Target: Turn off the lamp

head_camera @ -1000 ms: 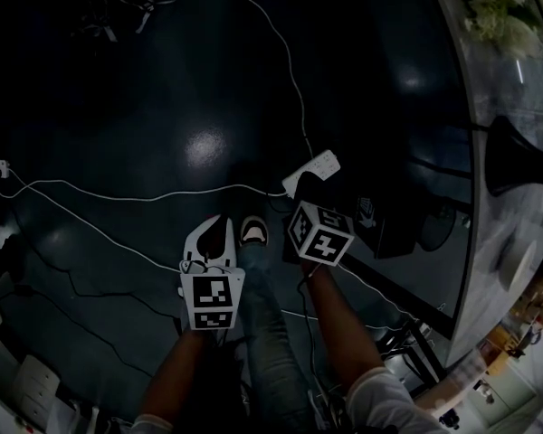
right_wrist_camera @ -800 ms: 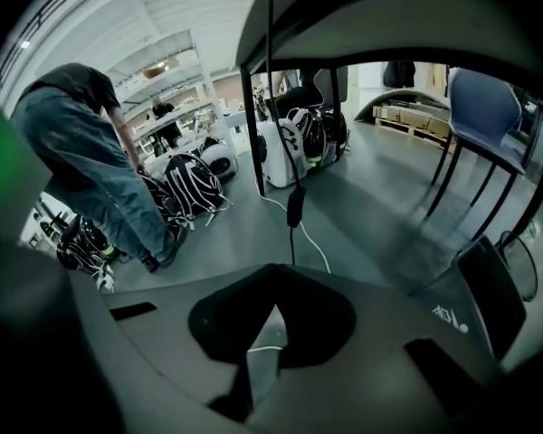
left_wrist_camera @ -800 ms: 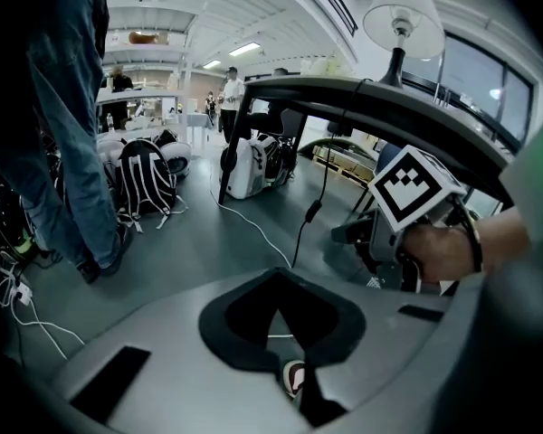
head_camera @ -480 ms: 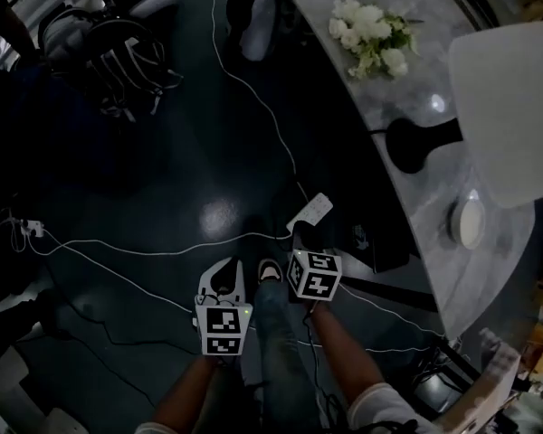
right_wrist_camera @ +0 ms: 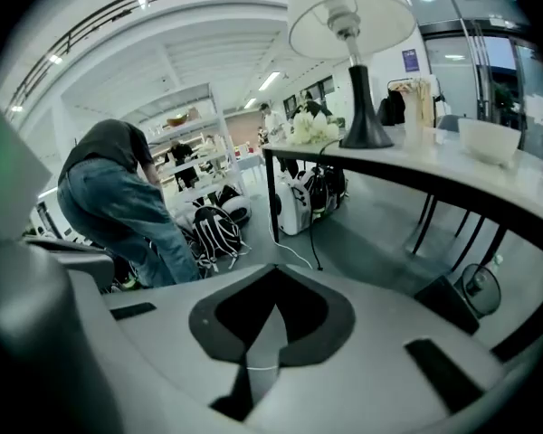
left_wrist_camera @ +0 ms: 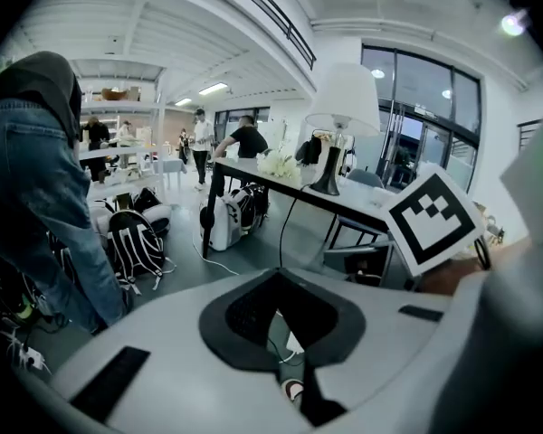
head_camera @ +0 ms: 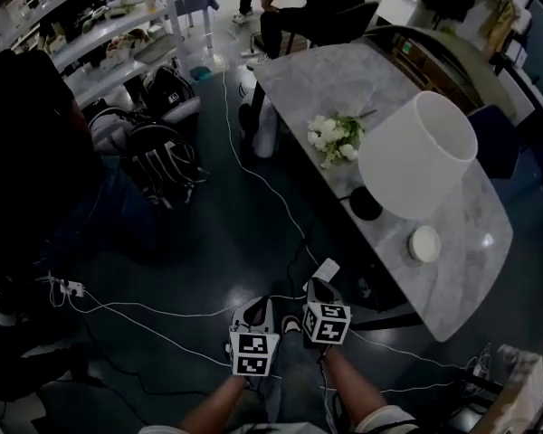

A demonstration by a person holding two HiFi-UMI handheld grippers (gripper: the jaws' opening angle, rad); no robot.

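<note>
Two tools are held low over the dark floor (head_camera: 208,242), side by side and well apart from the tabletop (head_camera: 471,242). The left tool (head_camera: 252,307) has its jaws brought together with nothing between them, and the right tool (head_camera: 318,289) is likewise closed and empty. Each carries a cube (head_camera: 254,353) printed with black-and-white square markers, the only clear graphics in view. In the right gripper view a small blue sign (right_wrist_camera: 409,60) hangs on the far wall, its print too small to read.

The lamp (head_camera: 418,156) stands upright on the grey marbled tabletop, ahead and to the right of both tools. It has a wide, plain white shade that tapers toward the top, a slim black stem and a round black base (head_camera: 366,204). A dark cord runs from the base over the tabletop's edge. From below, the right gripper view shows the white fitting inside the shade. I cannot tell whether the bulb is lit.

A bunch of white flowers (head_camera: 335,136) lies just beyond the lamp, and a small white bowl (head_camera: 424,243) sits near its base on the near side. A white power strip (head_camera: 324,272) lies on the floor beside the right tool, with thin white cables trailing away. A black-and-white backpack (head_camera: 163,161) rests on the floor to the left.
</note>
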